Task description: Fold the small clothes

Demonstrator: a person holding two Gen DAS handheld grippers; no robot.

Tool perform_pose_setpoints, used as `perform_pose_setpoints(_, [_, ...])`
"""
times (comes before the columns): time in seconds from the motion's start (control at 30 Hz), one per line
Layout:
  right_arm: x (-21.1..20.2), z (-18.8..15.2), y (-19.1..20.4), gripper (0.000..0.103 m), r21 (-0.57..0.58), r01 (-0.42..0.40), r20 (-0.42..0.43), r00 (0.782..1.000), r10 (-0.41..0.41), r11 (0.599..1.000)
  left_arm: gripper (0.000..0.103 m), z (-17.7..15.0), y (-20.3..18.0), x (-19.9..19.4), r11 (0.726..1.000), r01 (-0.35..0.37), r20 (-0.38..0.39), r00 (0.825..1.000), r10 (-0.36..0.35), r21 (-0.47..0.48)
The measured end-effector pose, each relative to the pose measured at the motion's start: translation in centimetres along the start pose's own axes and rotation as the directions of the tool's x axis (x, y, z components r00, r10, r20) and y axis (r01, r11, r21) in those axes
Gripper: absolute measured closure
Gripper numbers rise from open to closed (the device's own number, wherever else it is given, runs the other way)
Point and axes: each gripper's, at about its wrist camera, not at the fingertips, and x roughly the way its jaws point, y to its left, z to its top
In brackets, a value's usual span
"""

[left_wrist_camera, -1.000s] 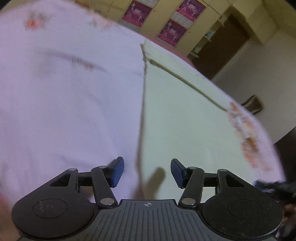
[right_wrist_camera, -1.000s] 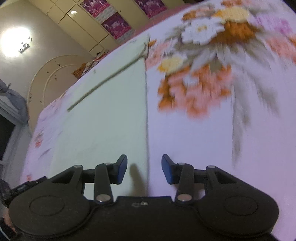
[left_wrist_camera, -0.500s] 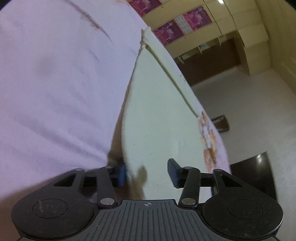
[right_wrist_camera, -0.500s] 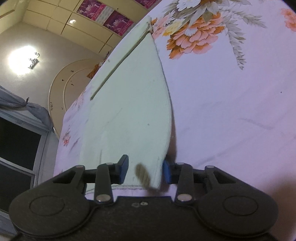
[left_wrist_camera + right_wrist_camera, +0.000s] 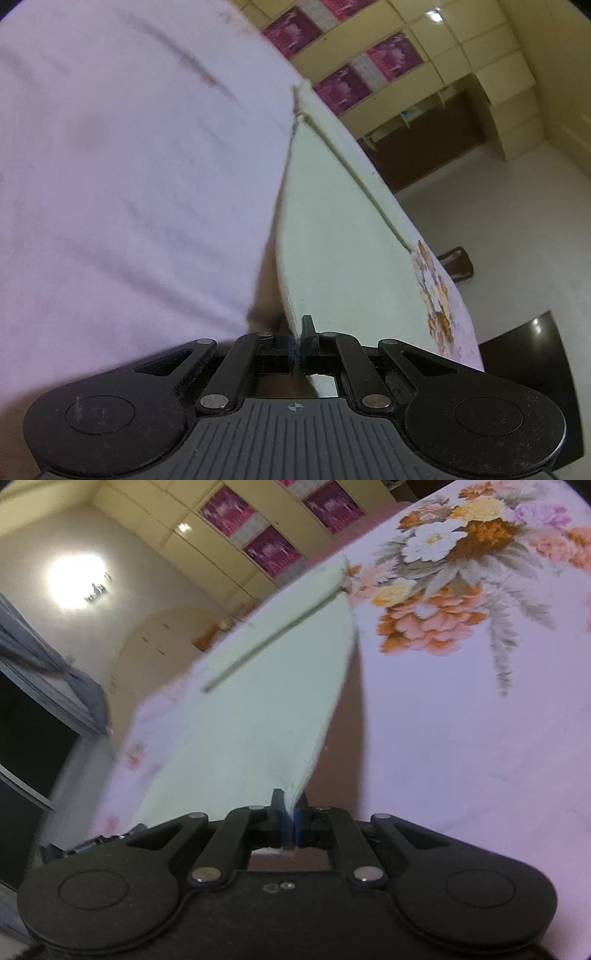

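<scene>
Where flowers (image 5: 439, 602) show: right claw (image 5: 290, 812) view.

bare bedsheet (image 5: 480, 738) around raised cloth (image 5: 240, 720)

Pale green cloth (image 5: 343, 236): soft woven fabric, matt, with a darker stitched band near its far end; its edge shows thin stacked layers. Bedsheet (image 5: 122, 177): smooth matt cotton-like cloth, lilac, printed with flowers. Left gripper (image 5: 296, 338) and right gripper (image 5: 289, 818): black matt plastic arms with bright metal pivot pins; the left body is ribbed, the blue pads look rubbery. Cupboards (image 5: 207, 542): cream panels, glossy, catching lamp glare. Floor (image 5: 491, 206): smooth, faintly shiny.
</scene>
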Motion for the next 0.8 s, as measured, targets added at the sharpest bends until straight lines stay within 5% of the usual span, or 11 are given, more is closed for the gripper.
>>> perform_pose_setpoints(0.27, [0.2,2.6,1.7,0.098,-0.007,-0.052,0.072,0.996,0.052,0.999,0.1,3.1,-2.9,-0.5,0.995,0.099,0.09,0.991,-0.099,0.006])
perform_pose_setpoints(0.53, [2.3,11.5,3.9,0.098,-0.013,-0.102,0.158,0.982,0.103,0.995,0.1,11.8,-7.8,3.6,0.99,0.135,0.144,0.98,-0.139,0.032])
perform_pose_setpoints(0.8, [7.4,21.9,4.6,0.098,-0.025,-0.096,0.193,0.976,0.099,0.995,0.1,22.0,-10.5,12.0,0.996,0.077,0.148,0.986,-0.082,0.041])
